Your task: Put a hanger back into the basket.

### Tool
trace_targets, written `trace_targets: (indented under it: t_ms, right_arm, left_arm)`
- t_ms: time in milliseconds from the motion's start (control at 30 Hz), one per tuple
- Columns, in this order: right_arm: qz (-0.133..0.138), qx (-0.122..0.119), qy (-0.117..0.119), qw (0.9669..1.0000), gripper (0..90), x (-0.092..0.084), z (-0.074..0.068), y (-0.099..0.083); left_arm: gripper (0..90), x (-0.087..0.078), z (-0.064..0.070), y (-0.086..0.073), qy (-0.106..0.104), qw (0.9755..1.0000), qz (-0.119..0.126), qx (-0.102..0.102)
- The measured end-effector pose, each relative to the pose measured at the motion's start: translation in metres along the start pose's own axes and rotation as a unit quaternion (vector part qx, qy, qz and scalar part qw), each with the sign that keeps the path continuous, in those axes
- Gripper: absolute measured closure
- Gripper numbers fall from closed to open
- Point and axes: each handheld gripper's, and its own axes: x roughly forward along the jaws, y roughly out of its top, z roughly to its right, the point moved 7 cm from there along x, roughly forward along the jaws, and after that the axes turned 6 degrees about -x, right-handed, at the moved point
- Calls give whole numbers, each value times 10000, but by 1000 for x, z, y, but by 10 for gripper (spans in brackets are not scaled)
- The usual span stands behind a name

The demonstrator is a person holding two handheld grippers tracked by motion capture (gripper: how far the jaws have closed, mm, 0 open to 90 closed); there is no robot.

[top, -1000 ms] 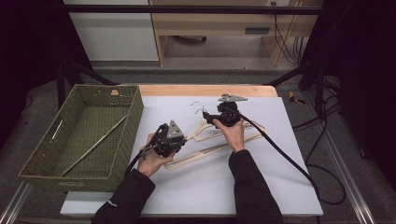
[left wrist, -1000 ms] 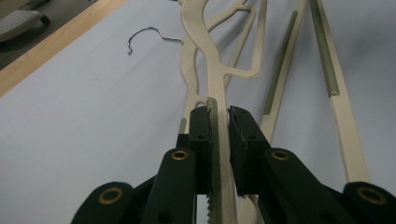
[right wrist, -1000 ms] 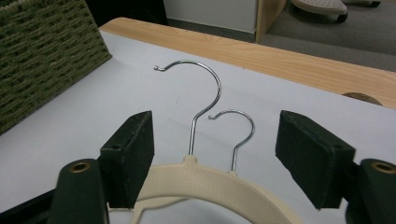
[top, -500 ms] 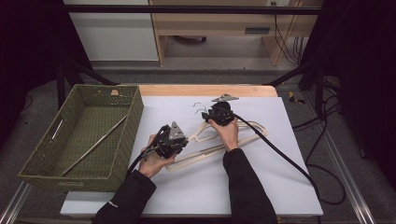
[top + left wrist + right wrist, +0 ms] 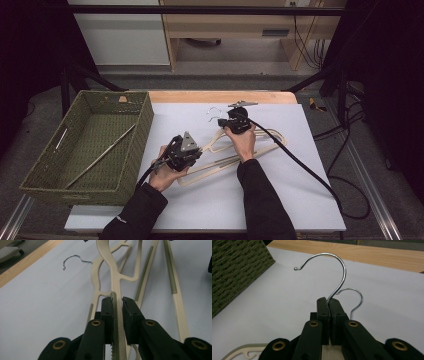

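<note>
Hangers lie in a loose pile on the white table (image 5: pixel 280 200), to the right of the green basket (image 5: pixel 35 175), and I have two holds on the topmost cream hanger (image 5: pixel 260 139). My left gripper (image 5: pixel 119 303) is clamped on one of its ribbed arms, the pads pressing either side of the thin bar. My right gripper (image 5: pixel 329 302) has just been closing and its jaws now stand together on the shank of the metal hook (image 5: pixel 334 267), right where the wire leaves the plastic neck; a second hook (image 5: pixel 355 296) from the hanger beneath curls up just beside it. To do this lift well, I judge I should raise both hands together and keep the hanger level, so it peels off the one below without dragging it along. The wire is round and slick, so it may twist in the right pads; I would let the left grip carry the weight and use the right only to steer toward the basket.
</note>
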Motion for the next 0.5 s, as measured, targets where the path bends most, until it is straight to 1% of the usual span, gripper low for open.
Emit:
trace_targets:
  t_ms: [100, 133, 233, 267, 333, 367, 433, 500]
  right_arm:
    - [69, 10, -37, 10000, 893, -6, -3, 2]
    - [118, 46, -27, 9999, 894, -9, -5, 2]
    - [203, 16, -113, 9997, 895, -16, -9, 3]
    - [207, 15, -119, 9997, 895, -17, -9, 4]
    - [240, -7, -146, 9996, 896, -24, -12, 4]
    - [277, -53, -154, 9995, 896, -27, -13, 4]
    - [358, -118, -196, 9991, 896, -35, -16, 4]
    - [477, -213, -221, 9984, 896, -43, -19, 6]
  left_arm:
    - [795, -1, 0, -3, -22, 10000, -9, -21]
    - [795, -1, 0, -3, -15, 10000, -13, -6]
    - [789, -5, 2, -3, -70, 10000, 28, -20]
    - [782, -7, 3, -2, -137, 9999, 63, -77]
    - [713, -14, 2, 2, -283, 9992, 208, -204]
    - [672, -18, 1, 3, -395, 9983, 270, -323]
    - [588, -24, -1, 7, -495, 9965, 436, -514]
    - [496, -31, -3, 12, -660, 9929, 613, -779]
